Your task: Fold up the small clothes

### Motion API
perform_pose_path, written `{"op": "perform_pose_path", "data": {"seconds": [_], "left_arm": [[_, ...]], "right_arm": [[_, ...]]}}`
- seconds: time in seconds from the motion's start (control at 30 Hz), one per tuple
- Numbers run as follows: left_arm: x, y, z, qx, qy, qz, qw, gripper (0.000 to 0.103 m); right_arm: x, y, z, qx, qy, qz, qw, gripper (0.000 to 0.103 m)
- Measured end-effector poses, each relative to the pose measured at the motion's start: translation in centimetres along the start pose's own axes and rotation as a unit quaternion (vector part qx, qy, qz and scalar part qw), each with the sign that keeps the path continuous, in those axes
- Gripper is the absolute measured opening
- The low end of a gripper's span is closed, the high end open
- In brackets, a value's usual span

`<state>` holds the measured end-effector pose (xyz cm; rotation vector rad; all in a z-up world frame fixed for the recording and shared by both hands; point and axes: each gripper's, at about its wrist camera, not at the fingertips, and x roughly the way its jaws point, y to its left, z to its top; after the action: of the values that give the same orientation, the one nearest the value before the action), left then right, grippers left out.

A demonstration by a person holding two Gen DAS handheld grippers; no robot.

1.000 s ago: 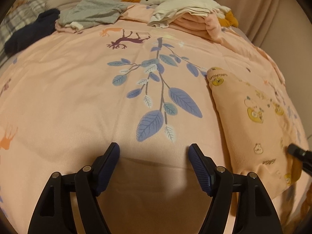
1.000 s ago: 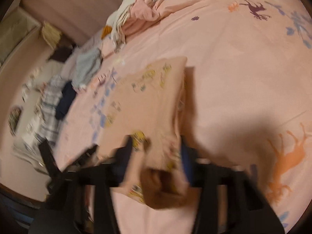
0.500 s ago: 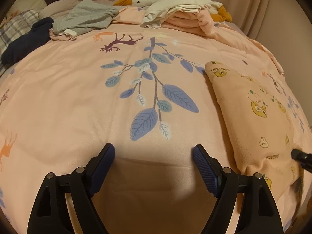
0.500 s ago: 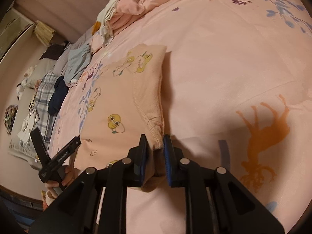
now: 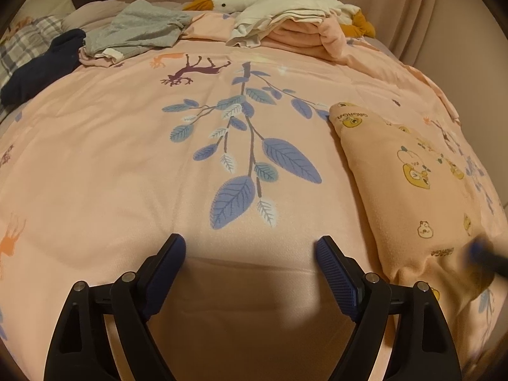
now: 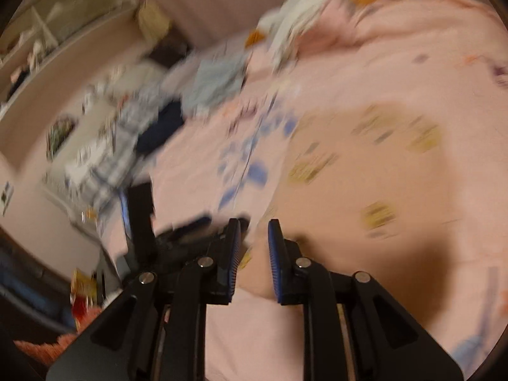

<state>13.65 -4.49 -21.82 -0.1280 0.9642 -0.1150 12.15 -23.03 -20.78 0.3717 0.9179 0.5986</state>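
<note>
Left wrist view: low over the pink bedspread (image 5: 127,146), facing the plush goose (image 5: 228,1) at upper centre. Right wrist view: blurred, tilted. Shared by the 2: printed peach garment (image 5: 409,190) (image 6: 381,174), grey clothes (image 5: 139,28)

Warm, dim indoor light tints everything I see peach, and my left gripper (image 5: 250,250) throws a broad soft shadow over the bedspread (image 5: 95,158) just ahead of its fingers. That view is sharp, though the fisheye bows the bed and blackens the corners. The right wrist view is smeared with motion blur, so the printed garment (image 6: 365,174) and far clutter dissolve into streaks.
</note>
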Motion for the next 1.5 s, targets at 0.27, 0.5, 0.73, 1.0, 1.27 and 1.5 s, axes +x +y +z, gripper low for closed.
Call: {"op": "perform_pose_path", "data": {"seconds": [0.27, 0.5, 0.73, 1.0, 1.27, 1.5], "left_arm": [[0.0, 0.0, -0.1, 0.017, 0.001, -0.008, 0.9998, 0.084], [0.0, 0.2, -0.2, 0.021, -0.006, -0.012, 0.9997, 0.085], [-1.8, 0.3, 0.3, -0.022, -0.014, -0.049, 0.9985, 0.061], [-4.7, -5.4, -0.6, 0.058, -0.021, -0.159, 0.9854, 0.03], [-1.7, -7.1, -2.0, 0.08, 0.036, -0.176, 0.9804, 0.019], [-1.7, -5.8, -2.6, 0.072, 0.04, -0.195, 0.9774, 0.019]], "right_arm": [[5.2, 1.0, -2.7, -0.063, 0.098, -0.018, 0.993, 0.02], [3.3, -0.1, -4.0, -0.052, 0.134, 0.005, 0.99, 0.015], [-0.5, -0.7, -3.7, -0.054, 0.101, -0.023, 0.993, 0.02], [-6.9, -5.8, -1.0, 0.073, -0.049, -0.041, 0.995, 0.022], [-3.9, -9.1, -2.0, 0.105, 0.018, -0.13, 0.986, 0.01], [-4.5, -9.0, -2.6, 0.071, 0.04, -0.164, 0.983, 0.009]]}}
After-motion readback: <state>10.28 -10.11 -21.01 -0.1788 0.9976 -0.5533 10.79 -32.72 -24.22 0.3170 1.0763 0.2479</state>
